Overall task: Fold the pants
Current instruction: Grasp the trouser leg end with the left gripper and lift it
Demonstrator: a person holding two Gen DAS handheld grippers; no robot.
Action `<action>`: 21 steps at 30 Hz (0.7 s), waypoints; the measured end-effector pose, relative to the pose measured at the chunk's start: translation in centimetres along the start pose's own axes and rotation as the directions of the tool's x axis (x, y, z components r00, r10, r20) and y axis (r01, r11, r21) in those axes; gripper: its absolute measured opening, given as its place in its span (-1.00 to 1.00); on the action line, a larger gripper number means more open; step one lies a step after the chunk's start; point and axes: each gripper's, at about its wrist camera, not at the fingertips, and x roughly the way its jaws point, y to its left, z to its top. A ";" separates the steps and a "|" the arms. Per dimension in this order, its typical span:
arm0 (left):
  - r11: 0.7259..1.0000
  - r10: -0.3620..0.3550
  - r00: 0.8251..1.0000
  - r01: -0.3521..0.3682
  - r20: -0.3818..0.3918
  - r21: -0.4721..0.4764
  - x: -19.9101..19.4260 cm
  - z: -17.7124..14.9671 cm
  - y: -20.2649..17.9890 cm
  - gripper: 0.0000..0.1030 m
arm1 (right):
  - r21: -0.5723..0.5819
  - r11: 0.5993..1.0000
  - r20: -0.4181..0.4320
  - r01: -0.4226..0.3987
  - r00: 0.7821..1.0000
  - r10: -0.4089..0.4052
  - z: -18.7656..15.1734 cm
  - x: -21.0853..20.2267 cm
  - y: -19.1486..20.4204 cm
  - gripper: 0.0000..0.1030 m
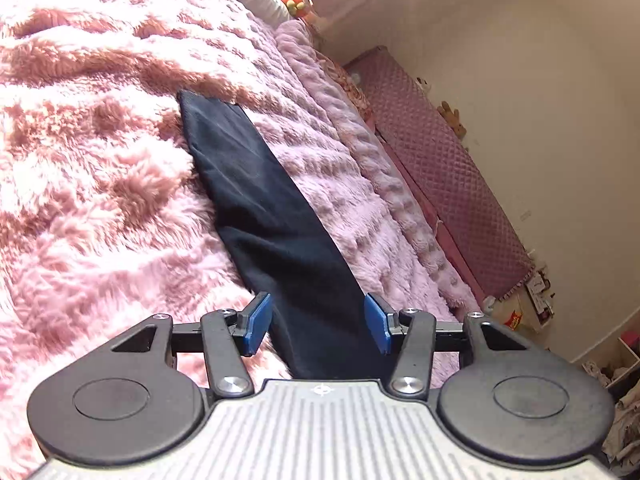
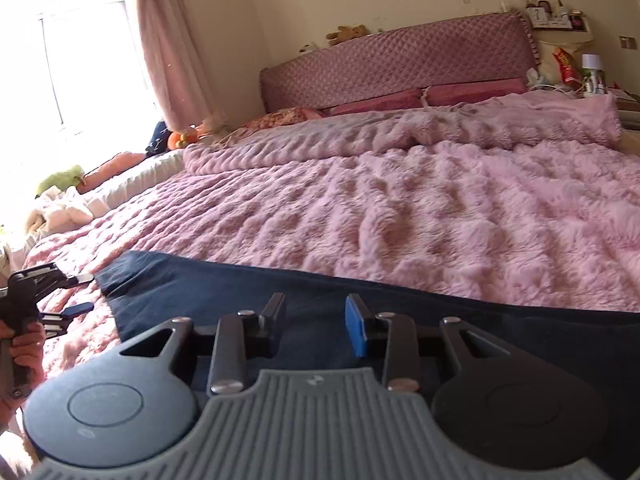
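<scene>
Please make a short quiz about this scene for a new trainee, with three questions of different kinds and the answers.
1. What colour are the pants?
2. True or false: the left gripper is shut on the pants.
3. The pants lie on: A) the floor, B) a pink blanket, C) a chair.

Key:
1. Dark navy, almost black.
2. False; its pads stand apart, the cloth passing below them.
3. B.
</scene>
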 end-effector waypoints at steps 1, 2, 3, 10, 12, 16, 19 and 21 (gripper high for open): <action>1.000 0.010 1.000 -0.010 0.017 -0.001 0.3 0.7 0.6 0.12 | -0.011 1.000 0.005 -0.012 1.000 0.012 -0.1 -0.1 0.8 -0.42; 1.000 0.015 0.999 -0.015 0.031 -0.013 0.6 1.6 1.3 0.12 | -0.018 0.999 0.015 -0.031 0.999 0.031 -0.4 -0.3 1.8 -0.41; 0.999 0.015 0.999 -0.013 0.046 -0.037 1.2 2.6 2.2 0.12 | -0.013 0.999 0.018 -0.047 0.999 0.047 -0.8 -0.4 2.3 -0.39; 0.974 0.040 0.997 -0.023 0.068 -0.225 5.1 6.4 8.3 -0.08 | 0.210 0.975 -0.105 0.069 0.993 -0.048 -3.7 1.0 1.0 -0.34; 0.959 0.019 0.997 0.004 0.080 -0.283 6.3 7.2 9.7 -0.32 | 0.246 0.964 -0.111 0.104 0.991 -0.079 -4.2 1.0 0.3 -0.34; 0.933 -0.020 0.996 0.051 0.090 -0.357 8.8 8.5 11.4 -0.79 | 0.259 0.956 -0.127 0.137 0.986 -0.107 -5.1 1.0 -0.2 -0.36; 0.922 -0.047 0.994 0.081 0.098 -0.379 10.4 9.3 12.0 -0.87 | 0.254 0.957 -0.122 0.141 0.986 -0.113 -5.4 0.9 -0.2 -0.35; 0.911 -0.055 0.994 0.090 0.098 -0.403 11.5 9.6 12.4 -0.87 | 0.230 0.963 -0.124 0.144 0.985 -0.118 -5.6 1.0 0.0 -0.34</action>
